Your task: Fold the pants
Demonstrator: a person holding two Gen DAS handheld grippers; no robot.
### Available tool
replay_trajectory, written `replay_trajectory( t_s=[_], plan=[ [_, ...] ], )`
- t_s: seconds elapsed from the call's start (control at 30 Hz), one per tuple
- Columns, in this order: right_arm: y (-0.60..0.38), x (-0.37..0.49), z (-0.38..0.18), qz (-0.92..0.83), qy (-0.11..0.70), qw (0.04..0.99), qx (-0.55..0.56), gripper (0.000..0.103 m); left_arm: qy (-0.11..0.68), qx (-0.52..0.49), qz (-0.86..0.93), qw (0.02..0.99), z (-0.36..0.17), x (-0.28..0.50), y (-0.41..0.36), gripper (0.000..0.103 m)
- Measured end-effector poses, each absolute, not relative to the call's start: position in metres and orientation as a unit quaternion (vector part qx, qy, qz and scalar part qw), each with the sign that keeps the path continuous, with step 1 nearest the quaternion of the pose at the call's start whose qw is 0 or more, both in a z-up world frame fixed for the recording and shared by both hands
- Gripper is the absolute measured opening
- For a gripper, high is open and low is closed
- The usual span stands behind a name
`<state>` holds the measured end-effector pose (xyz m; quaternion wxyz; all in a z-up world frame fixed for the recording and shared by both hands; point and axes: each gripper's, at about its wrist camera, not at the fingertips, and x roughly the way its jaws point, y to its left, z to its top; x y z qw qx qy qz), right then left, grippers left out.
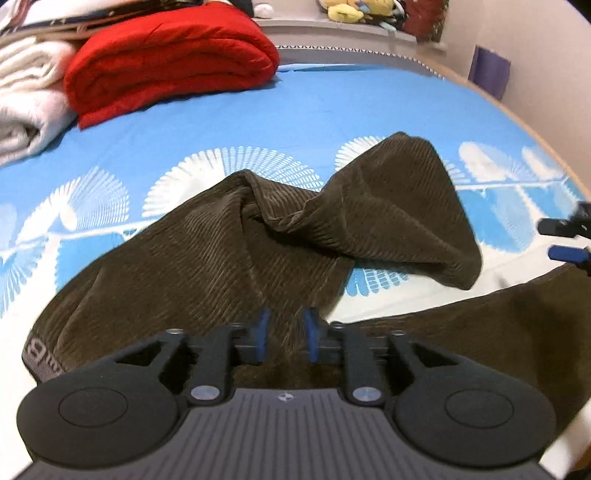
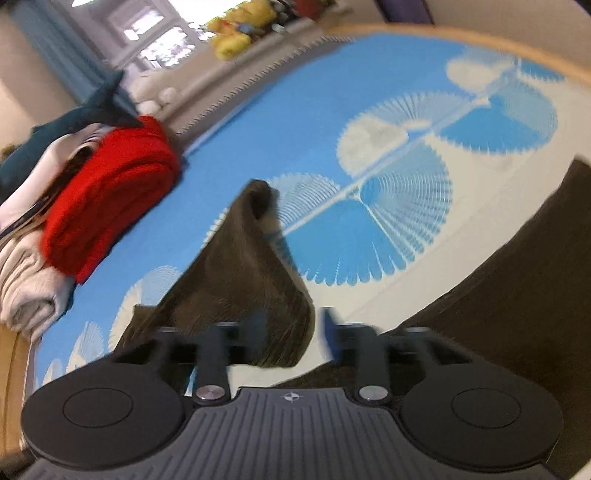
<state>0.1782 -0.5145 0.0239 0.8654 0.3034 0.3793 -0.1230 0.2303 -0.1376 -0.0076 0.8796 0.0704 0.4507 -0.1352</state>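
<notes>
Dark olive corduroy pants [image 1: 258, 240] lie crumpled on the blue and white bed sheet [image 1: 221, 122]. One leg [image 1: 399, 199] is bunched and folded toward the right; the other leg [image 1: 517, 325] runs off at lower right. A grey waistband [image 1: 37, 354] shows at lower left. My left gripper [image 1: 286, 338] hovers over the crotch area, its blue pads a little apart with the fabric behind them. My right gripper [image 2: 291, 332] is open and blurred, just above the hem of the bunched leg [image 2: 243, 266]. It also shows in the left wrist view [image 1: 561, 240] at the right edge.
A folded red blanket [image 1: 166, 62] and folded white blankets [image 1: 26, 103] are stacked at the far left of the bed. Plush toys [image 1: 354, 11] sit on a shelf behind. The wooden bed edge [image 1: 535, 122] curves along the right, by the wall.
</notes>
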Motion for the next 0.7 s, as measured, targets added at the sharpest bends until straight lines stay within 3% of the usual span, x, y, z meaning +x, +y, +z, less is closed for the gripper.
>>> replay_trajectory(
  t_s=[0.27,0.4,0.57,0.7],
  plan=[
    [-0.521,0.247,-0.061,-0.165,0.434,0.81,0.358,0.053,0.5,0.097,-0.122,0.852,-0.046,0.259,-0.157,0.081],
    [-0.506,0.271,-0.074,-0.166,0.446,0.812,0.338,0.058,0.496,0.184,-0.106,0.842,-0.064,0.266,-0.176,0.081],
    [-0.492,0.289,-0.073,-0.135,0.458,0.815,0.329,0.063,0.501,0.176,-0.114,0.84,-0.075,0.284,-0.181,0.081],
    [-0.488,0.295,-0.073,-0.129,0.467,0.819,0.308,0.062,0.508,0.178,-0.108,0.836,-0.084,0.294,-0.184,0.081]
  ],
)
